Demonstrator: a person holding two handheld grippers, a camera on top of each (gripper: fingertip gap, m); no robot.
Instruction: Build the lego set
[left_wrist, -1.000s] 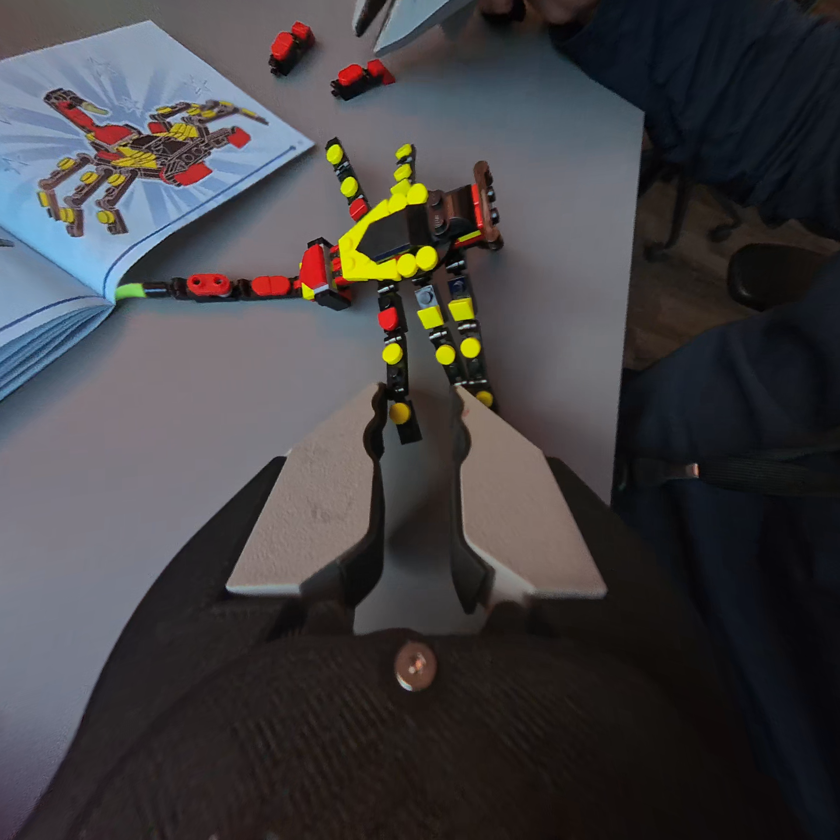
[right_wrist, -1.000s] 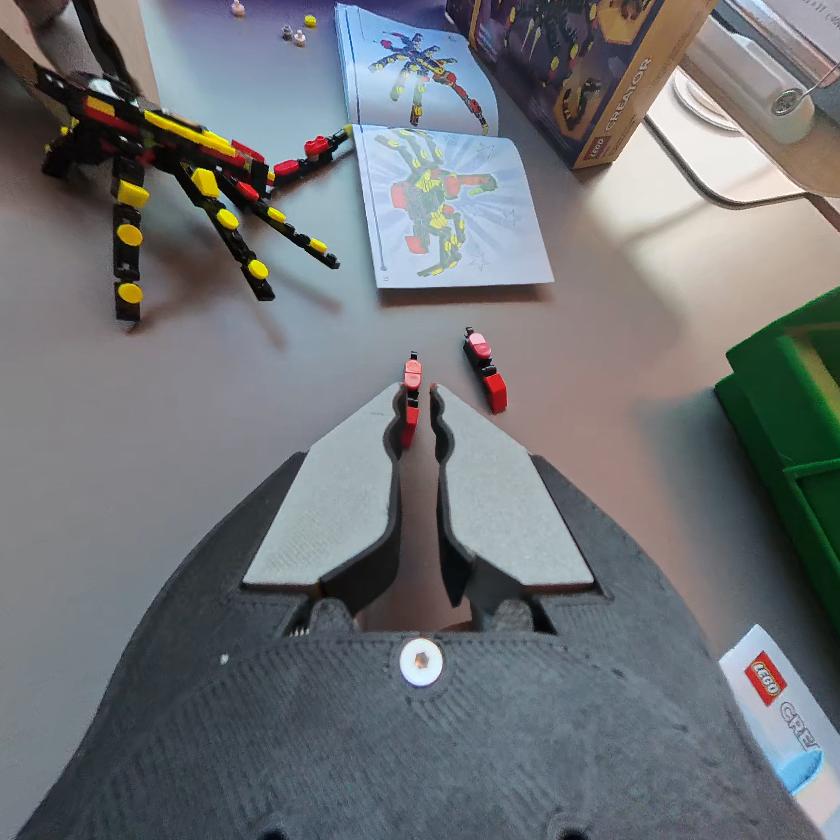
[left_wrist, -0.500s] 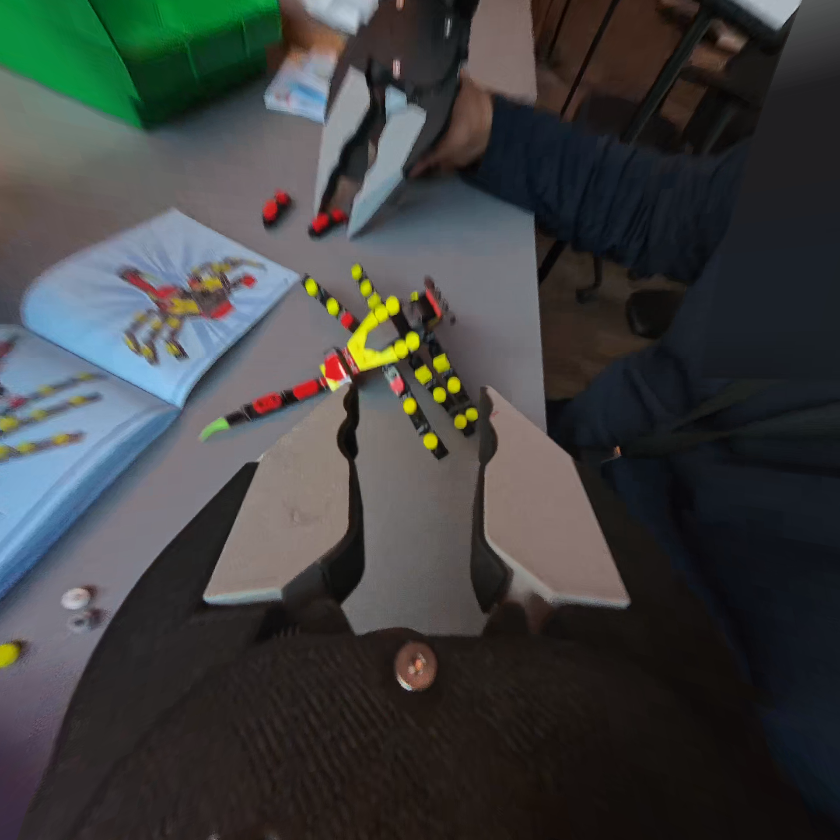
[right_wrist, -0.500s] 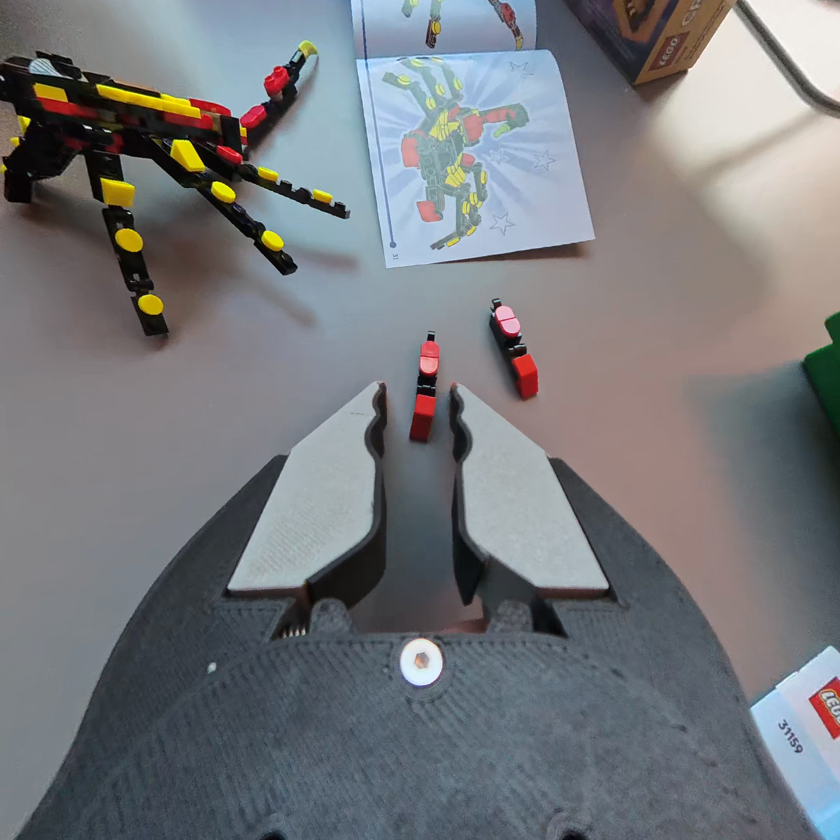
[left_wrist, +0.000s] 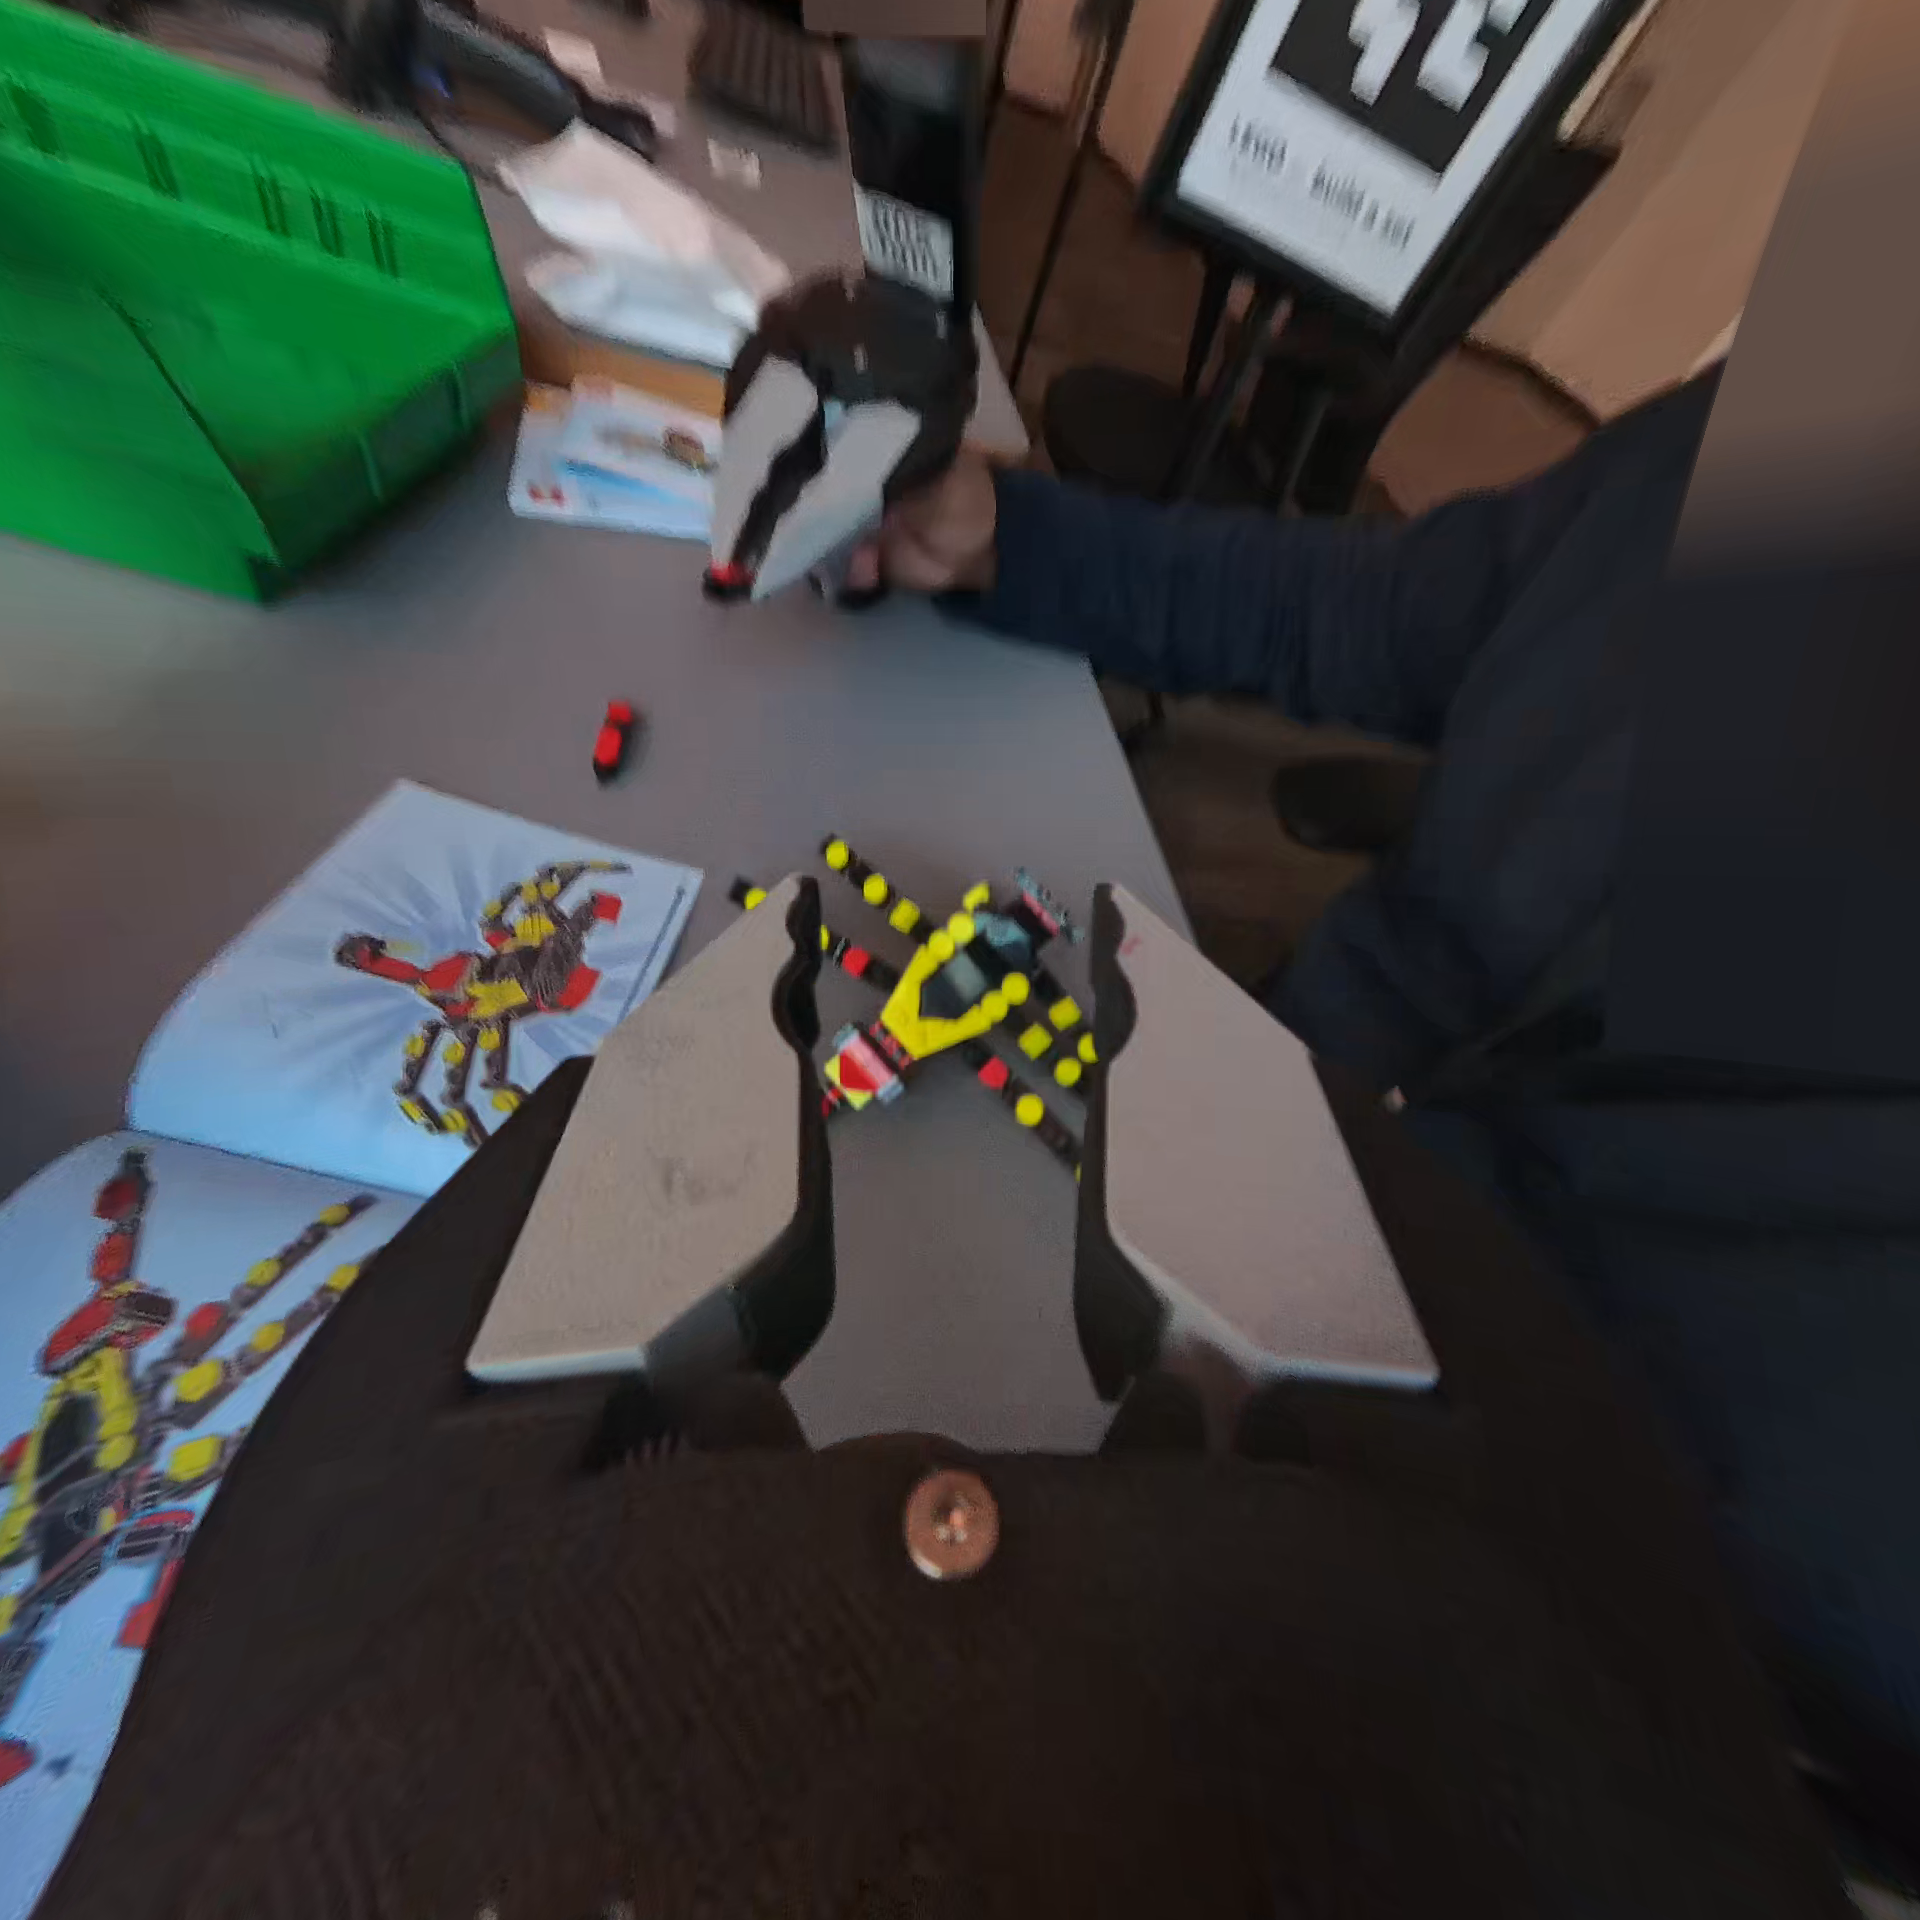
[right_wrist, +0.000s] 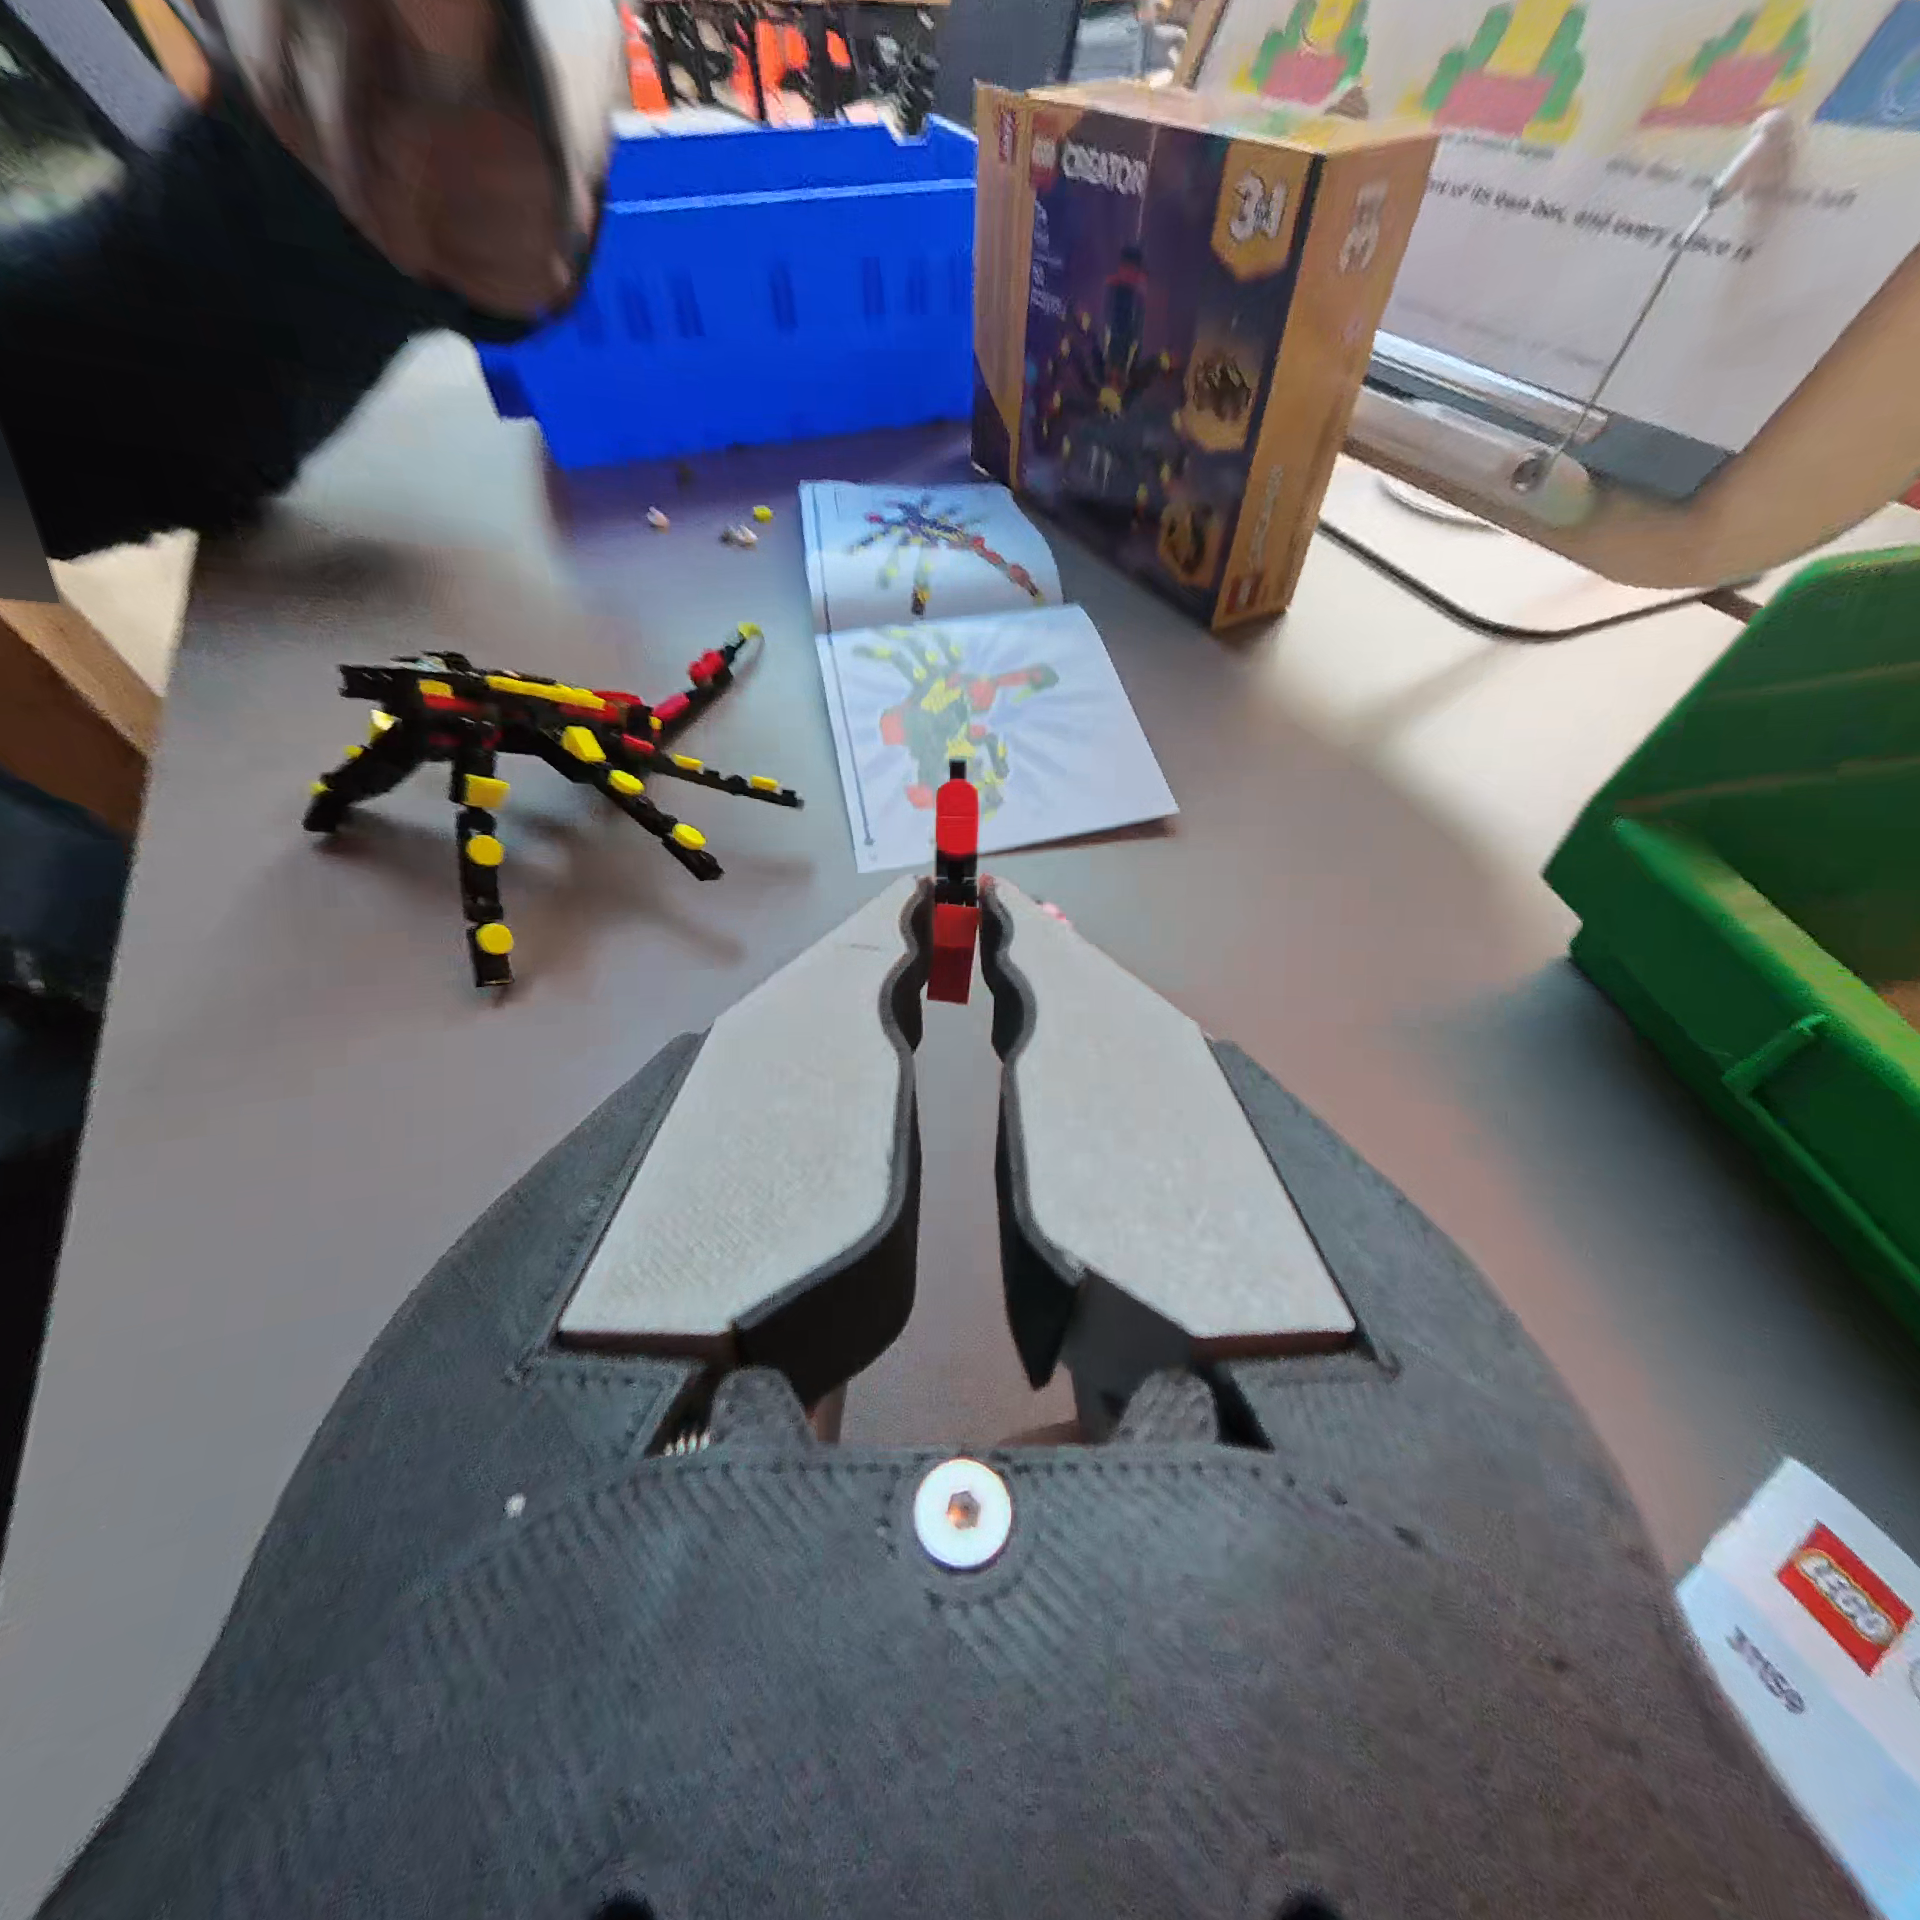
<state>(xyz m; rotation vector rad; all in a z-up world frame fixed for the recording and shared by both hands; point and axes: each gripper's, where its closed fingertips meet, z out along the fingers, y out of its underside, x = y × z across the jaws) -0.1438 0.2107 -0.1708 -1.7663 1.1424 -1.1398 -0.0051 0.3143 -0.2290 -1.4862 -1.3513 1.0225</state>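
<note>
A black, yellow and red lego scorpion model (left_wrist: 951, 1013) stands on the grey table (left_wrist: 312, 675); it also shows in the right wrist view (right_wrist: 499, 717) at the left. My left gripper (left_wrist: 951, 925) is open and empty, raised above the model. My right gripper (right_wrist: 951, 904) is shut on a small red and black lego claw piece (right_wrist: 954, 883) and holds it above the table; it shows far off in the left wrist view (left_wrist: 800, 468). A second red and black claw piece (left_wrist: 615, 740) lies on the table.
An open instruction booklet (right_wrist: 987, 717) lies beyond the right gripper, with the lego box (right_wrist: 1174, 332) and a blue bin (right_wrist: 769, 291) behind it. A green bin (right_wrist: 1787, 831) stands at the right. Small loose pieces (right_wrist: 743, 530) lie near the blue bin. The table edge (left_wrist: 1143, 748) runs close to the model. One gripper's finger ends stand about 20 cm off the other's.
My right gripper closed on one claw piece and lifted it off the table. My left gripper opened wider and rose back from the model's legs.
</note>
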